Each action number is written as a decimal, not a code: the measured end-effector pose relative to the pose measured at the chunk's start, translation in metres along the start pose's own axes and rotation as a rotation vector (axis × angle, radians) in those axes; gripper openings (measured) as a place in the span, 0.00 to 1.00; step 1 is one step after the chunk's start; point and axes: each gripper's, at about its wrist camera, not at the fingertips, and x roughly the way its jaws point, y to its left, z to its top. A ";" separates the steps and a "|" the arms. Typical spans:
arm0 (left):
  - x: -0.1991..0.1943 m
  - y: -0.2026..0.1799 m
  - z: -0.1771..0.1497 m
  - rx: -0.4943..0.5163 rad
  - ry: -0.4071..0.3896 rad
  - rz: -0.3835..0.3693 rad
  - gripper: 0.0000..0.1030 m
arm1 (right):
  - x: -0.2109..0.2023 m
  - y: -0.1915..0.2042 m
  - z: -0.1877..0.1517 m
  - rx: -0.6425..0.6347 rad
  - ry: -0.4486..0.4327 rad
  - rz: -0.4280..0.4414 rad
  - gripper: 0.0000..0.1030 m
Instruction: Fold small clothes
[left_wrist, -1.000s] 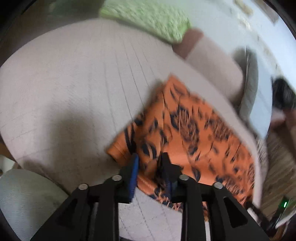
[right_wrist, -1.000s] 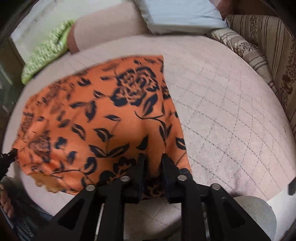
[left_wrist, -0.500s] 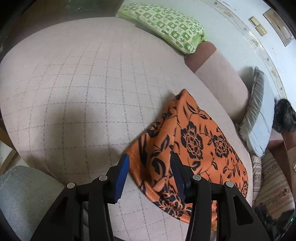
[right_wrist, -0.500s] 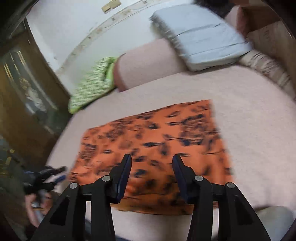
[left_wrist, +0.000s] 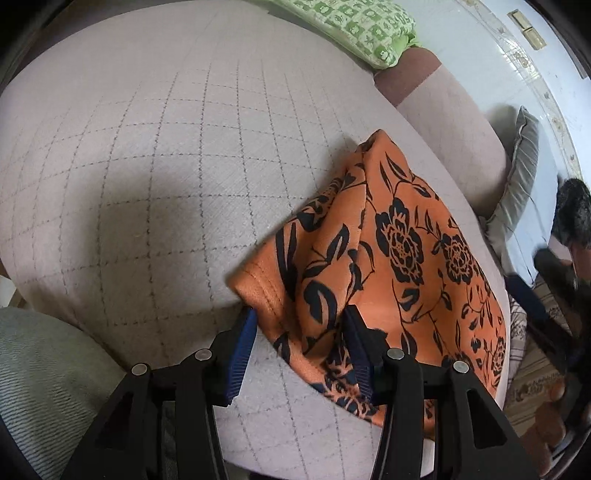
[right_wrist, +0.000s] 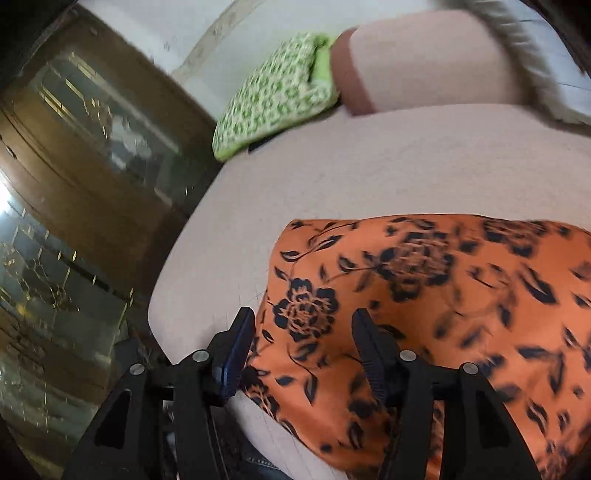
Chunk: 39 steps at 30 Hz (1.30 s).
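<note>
1. Left wrist view: the left gripper (left_wrist: 301, 330) points forward and down over the near edge of the cushion (left_wrist: 140, 177), its two black fingers with blue pads (left_wrist: 242, 352) spread apart and pinching nothing.
2. The stitched corner of the orange garment (left_wrist: 388, 266) lies in the gap between the spread pads, with cloth at both of them; whether a pad touches it I cannot tell.
3. There is one garment, orange with black flowers, lying on the right part of the quilted cushion, rumpled into ridges along its left side.
4. Count in this view: one green patterned pillow (left_wrist: 354, 29) at the far edge, one grey pillow (left_wrist: 521, 177) at the right, and one dark-haired person (left_wrist: 572, 214), partly seen at the right border.
5. Right wrist view: the right gripper (right_wrist: 303, 341) hangs above the left near corner of the same garment (right_wrist: 424, 295), its jaws wide apart and holding nothing.
6. The cloth here lies flat and smooth on the cushion (right_wrist: 369, 158), reaching the near edge; this view is motion-blurred.
7. Count in this view: one green pillow (right_wrist: 273, 96) at the far side and one wooden glass-fronted cabinet (right_wrist: 85, 147) at the left.
</note>
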 end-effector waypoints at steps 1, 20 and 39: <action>0.006 0.000 0.005 -0.012 0.006 0.002 0.50 | 0.012 0.006 0.005 -0.008 0.026 0.004 0.56; -0.011 -0.034 -0.006 0.166 -0.129 -0.007 0.18 | 0.138 0.056 0.044 -0.038 0.448 -0.075 0.56; -0.056 -0.079 -0.058 0.463 -0.341 -0.070 0.12 | 0.115 0.047 0.043 -0.131 0.419 -0.205 0.15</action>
